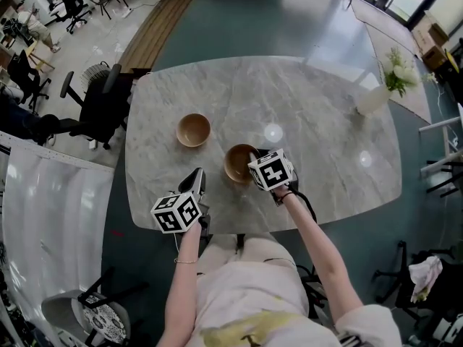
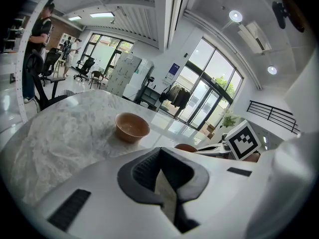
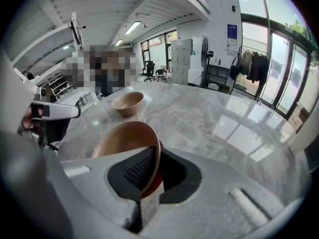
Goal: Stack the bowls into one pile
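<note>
Two wooden bowls are on the marble table (image 1: 325,136). The lighter bowl (image 1: 193,130) (image 2: 132,126) (image 3: 128,103) stands alone to the left, nothing touching it. The darker brown bowl (image 1: 237,163) (image 3: 124,141) is nearer me. My right gripper (image 1: 254,162) (image 3: 149,176) is shut on that bowl's right rim, one pad inside and one outside, and the bowl looks tilted in the right gripper view. My left gripper (image 1: 197,177) (image 2: 162,176) hovers near the table's front edge, left of the brown bowl, with its jaws together and nothing between them.
A white vase with flowers (image 1: 377,92) stands at the table's far right. A black office chair (image 1: 98,107) is pushed against the left edge. The table's front edge runs just under my hands.
</note>
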The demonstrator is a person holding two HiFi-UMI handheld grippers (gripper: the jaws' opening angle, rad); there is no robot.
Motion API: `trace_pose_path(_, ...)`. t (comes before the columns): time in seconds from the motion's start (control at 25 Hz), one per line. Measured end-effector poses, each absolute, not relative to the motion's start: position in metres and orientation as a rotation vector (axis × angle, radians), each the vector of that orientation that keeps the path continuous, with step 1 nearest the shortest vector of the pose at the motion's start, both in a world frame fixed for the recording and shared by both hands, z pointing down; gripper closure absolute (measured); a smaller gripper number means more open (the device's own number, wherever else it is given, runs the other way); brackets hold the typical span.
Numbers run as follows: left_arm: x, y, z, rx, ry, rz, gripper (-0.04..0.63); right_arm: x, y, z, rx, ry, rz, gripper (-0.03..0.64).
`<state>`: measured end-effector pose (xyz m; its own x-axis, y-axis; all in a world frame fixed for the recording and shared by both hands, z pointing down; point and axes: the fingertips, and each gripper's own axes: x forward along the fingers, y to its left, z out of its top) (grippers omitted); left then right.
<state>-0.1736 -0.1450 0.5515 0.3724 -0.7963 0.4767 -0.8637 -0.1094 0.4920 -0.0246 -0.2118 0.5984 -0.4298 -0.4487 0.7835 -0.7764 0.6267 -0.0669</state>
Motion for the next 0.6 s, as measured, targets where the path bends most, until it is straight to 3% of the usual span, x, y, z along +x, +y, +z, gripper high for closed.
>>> trace_pose_path(0.24, -0.174, -0.146, 0.552, 1.911, -1.43, 0.118, 0.595, -0.029, -0.208, 0.594, 0.933, -2.109, 0.511, 0.57)
trace_pose_path(0.6, -0.174, -0.145, 0.552, 1.916, -1.432, 0.113, 0.595, -0.03, -0.211, 0.586, 1.008, -2.153, 0.434, 0.46)
